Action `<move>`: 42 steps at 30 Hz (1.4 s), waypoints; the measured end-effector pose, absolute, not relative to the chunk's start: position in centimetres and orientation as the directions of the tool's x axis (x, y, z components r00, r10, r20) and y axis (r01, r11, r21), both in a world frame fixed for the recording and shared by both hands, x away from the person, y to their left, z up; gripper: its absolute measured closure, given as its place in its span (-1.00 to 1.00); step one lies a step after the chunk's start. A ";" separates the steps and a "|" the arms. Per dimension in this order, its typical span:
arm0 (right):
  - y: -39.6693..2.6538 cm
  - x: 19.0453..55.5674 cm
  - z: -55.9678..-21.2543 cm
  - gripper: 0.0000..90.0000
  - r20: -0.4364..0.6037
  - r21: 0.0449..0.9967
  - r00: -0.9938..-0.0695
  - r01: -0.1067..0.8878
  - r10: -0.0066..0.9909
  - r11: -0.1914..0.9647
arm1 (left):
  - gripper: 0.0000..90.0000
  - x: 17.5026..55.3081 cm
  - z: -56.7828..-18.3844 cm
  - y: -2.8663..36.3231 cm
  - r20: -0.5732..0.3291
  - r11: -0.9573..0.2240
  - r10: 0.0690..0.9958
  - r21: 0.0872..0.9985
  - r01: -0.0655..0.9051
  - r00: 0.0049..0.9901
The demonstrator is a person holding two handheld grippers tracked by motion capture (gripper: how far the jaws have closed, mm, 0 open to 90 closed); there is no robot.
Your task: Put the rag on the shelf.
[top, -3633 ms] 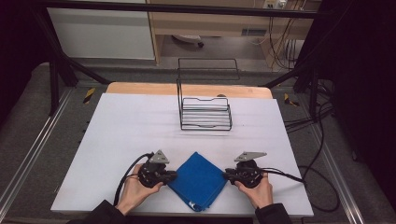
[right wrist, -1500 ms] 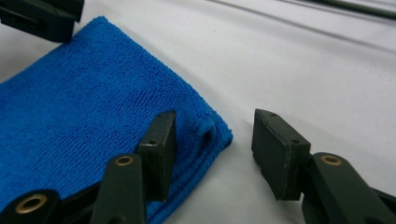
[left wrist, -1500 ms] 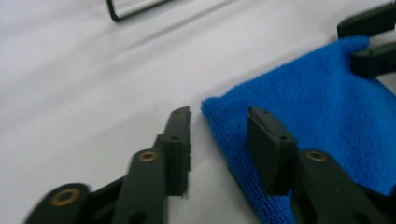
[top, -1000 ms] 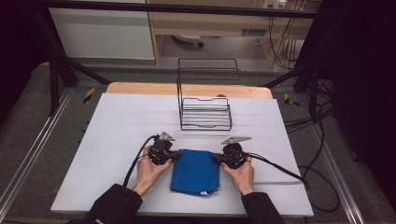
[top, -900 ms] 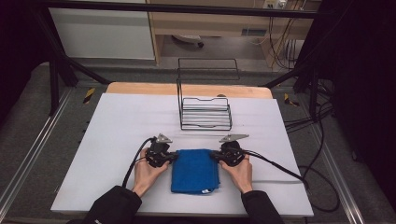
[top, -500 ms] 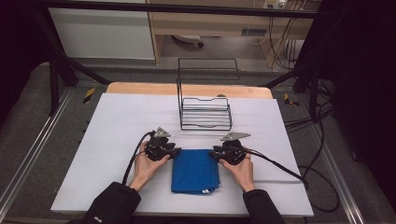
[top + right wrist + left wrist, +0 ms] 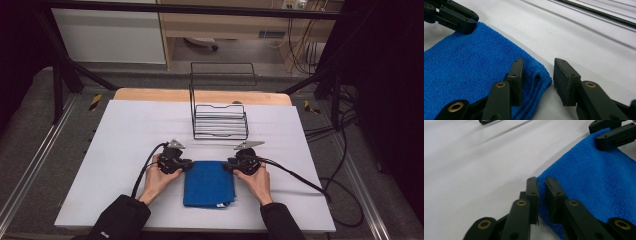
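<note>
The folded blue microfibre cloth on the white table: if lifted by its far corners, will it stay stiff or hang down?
The folded blue microfibre cloth would probably sag, since its stacked layers bend softly at the corner. It looks light for its size. Its fuzzy pile should grip rather than slip.

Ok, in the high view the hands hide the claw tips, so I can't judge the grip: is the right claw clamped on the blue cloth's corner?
Observer: No. The right claw has just been closing, but it stands open around the folded corner of the blue cloth, with one jaw resting on the fabric and the other clear of it.
Operator: And the left one?
Observer: The left claw has just been closing too. Its jaws show a narrow gap with the cloth's edge in it. I cannot tell whether they pinch it.
</note>
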State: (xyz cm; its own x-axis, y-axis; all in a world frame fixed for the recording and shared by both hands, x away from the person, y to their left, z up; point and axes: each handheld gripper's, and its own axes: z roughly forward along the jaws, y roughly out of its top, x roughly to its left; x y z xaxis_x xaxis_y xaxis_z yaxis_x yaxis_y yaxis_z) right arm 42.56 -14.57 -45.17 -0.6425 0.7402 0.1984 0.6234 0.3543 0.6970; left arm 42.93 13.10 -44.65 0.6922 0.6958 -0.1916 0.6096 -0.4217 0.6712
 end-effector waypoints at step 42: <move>-15.9 40.4 -41.4 0.86 0.271 0.793 -0.680 0.559 0.682 0.242 | 0.91 40.2 -39.9 14.4 -0.181 -0.329 0.665 0.799 0.502 0.725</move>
